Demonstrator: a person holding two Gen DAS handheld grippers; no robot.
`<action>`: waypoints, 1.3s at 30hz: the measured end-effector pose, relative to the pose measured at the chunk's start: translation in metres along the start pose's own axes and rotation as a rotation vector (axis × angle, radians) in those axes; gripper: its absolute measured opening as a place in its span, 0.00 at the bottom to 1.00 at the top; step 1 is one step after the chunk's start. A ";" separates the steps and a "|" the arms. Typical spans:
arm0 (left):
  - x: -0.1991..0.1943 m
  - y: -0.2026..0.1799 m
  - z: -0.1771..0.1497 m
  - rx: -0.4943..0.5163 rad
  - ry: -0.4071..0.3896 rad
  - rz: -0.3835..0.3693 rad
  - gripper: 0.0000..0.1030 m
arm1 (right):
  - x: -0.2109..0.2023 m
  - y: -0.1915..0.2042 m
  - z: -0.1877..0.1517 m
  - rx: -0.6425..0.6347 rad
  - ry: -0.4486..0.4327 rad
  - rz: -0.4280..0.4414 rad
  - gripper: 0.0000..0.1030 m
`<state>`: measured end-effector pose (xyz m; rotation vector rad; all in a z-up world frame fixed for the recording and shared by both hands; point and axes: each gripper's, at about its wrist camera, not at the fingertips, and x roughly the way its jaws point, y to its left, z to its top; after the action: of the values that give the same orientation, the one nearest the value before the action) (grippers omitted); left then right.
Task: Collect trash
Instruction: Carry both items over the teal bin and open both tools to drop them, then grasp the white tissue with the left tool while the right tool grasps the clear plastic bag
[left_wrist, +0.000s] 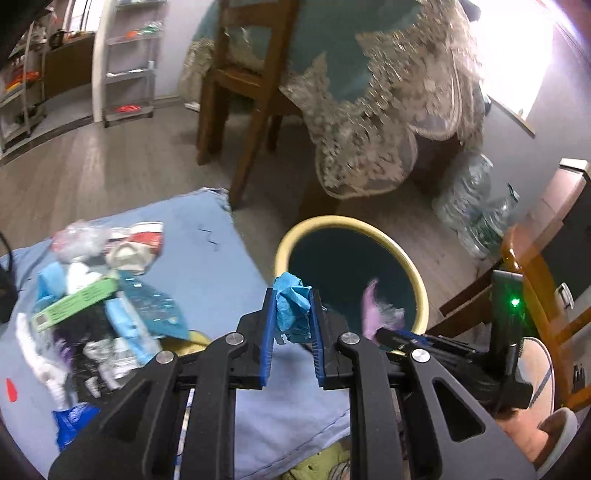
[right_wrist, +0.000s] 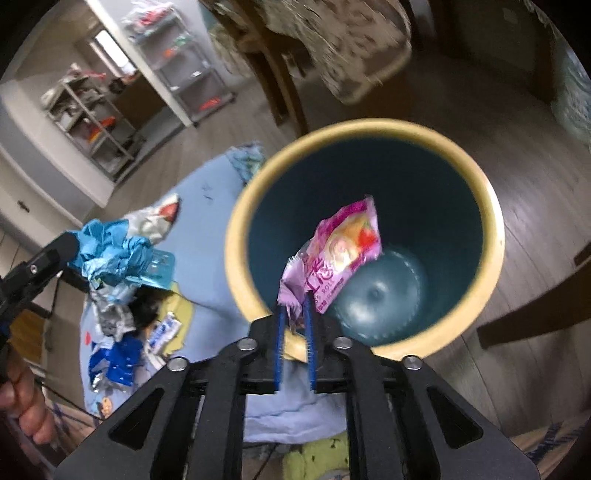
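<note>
Both tongs are built from matte black plastic linkage arms, joined by round silver screws behind the fingers. The left tongs (left_wrist: 293, 314) and the right tongs (right_wrist: 295, 317) are each fitted with two flat blue ribbed pads (left_wrist: 266, 332) on the inner faces. Triangular cut-outs are seen in the outer arms. A green light (left_wrist: 514, 302) is lit on a black housing right of the left tongs.
</note>
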<state>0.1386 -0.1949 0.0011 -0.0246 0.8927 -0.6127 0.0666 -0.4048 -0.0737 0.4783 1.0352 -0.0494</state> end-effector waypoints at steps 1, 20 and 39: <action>0.006 -0.004 0.000 0.005 0.008 -0.005 0.16 | 0.000 -0.004 0.000 0.012 0.001 -0.004 0.22; 0.101 -0.050 -0.013 0.047 0.179 -0.072 0.32 | -0.029 -0.053 0.005 0.217 -0.133 0.036 0.47; 0.014 0.025 -0.003 -0.042 -0.009 0.066 0.64 | -0.027 -0.022 0.003 0.104 -0.139 0.024 0.55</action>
<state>0.1549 -0.1809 -0.0173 -0.0360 0.8943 -0.5322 0.0495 -0.4310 -0.0581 0.5744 0.8930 -0.1140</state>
